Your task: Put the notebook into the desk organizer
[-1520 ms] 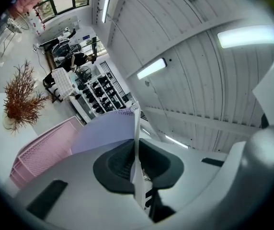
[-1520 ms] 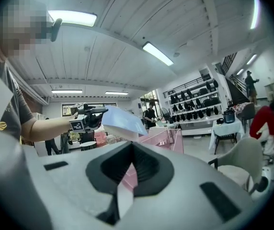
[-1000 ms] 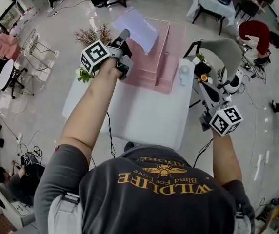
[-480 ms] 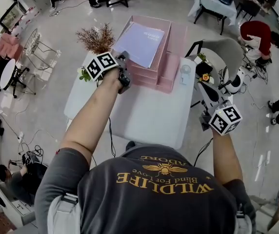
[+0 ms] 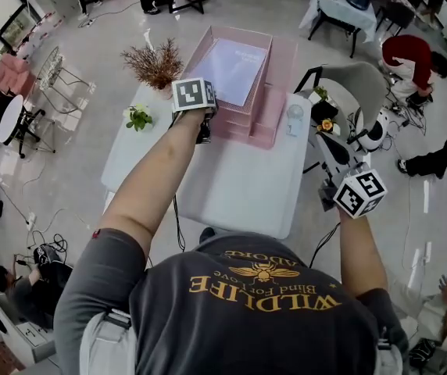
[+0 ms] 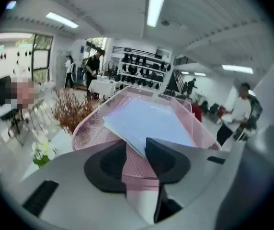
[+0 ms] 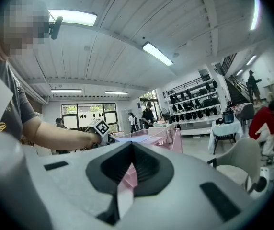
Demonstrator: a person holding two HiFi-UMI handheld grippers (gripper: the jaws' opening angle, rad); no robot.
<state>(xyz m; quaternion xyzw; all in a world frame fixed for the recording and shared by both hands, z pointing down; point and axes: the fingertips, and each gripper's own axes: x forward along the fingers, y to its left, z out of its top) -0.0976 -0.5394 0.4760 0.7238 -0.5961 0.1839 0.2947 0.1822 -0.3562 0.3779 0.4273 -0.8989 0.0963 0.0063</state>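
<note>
- The notebook [image 6: 146,121] lies flat in the top tray of the pink mesh desk organizer [image 6: 86,131].
- It looks thin, light and floppy, so an edge or corner pinch should suit it.
- The left gripper [image 6: 136,150] has just been opening its jaws. They stand apart at the notebook's near corner, not pinching it.
- The right gripper [image 7: 131,150] has its jaws together and empty, beside the white table [image 5: 239,186].

The white table [image 5: 231,186] bears a pink desk organizer [image 5: 269,123] (mesh), dried twigs [image 5: 155,62] and a green plant [image 5: 138,118].
</note>
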